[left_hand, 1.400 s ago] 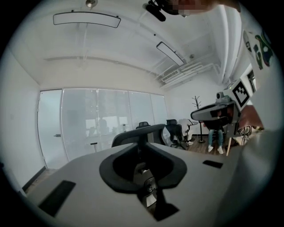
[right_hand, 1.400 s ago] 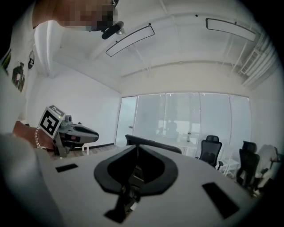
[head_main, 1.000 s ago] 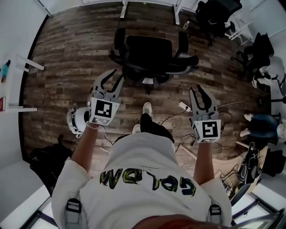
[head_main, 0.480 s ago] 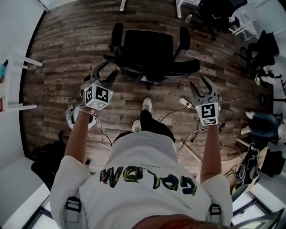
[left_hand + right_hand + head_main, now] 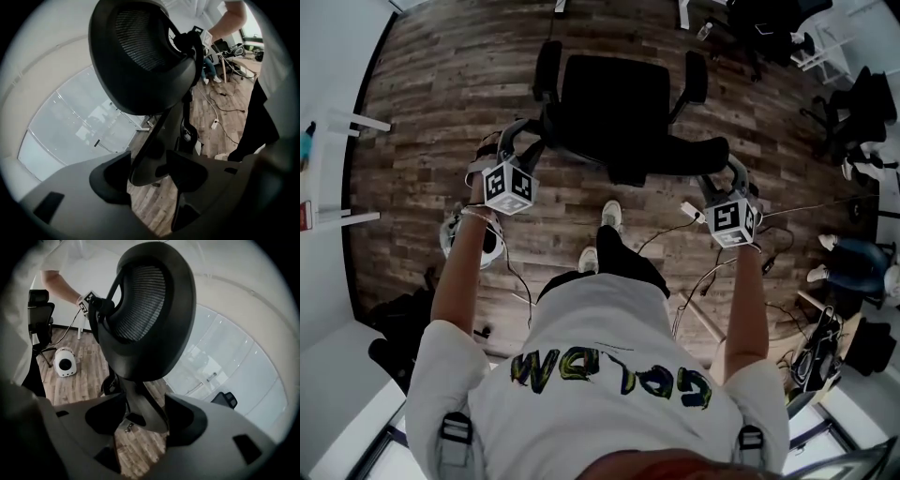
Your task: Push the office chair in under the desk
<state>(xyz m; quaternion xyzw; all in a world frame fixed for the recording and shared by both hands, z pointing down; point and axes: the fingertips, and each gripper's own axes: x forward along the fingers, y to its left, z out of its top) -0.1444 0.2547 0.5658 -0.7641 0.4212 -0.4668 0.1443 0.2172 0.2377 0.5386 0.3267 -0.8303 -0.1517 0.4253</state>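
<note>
Both grippers have been brought forward to the office chair (image 5: 614,94), which stands on the floor between them, short of the white desk legs (image 5: 558,7); the left gripper (image 5: 517,142) and the right gripper (image 5: 727,175) are being opened, the backrest frame (image 5: 154,136) lying unclamped between each pair of jaws. It is judged heavy but free-rolling and swivel-prone; that stiff frame, not the yielding mesh, is best pushed evenly at both sides.

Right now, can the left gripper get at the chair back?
Probably yes. The left gripper is at the left end of the chair back, its jaws opening with that end between them, and nothing else seems to stand in the way.
</note>
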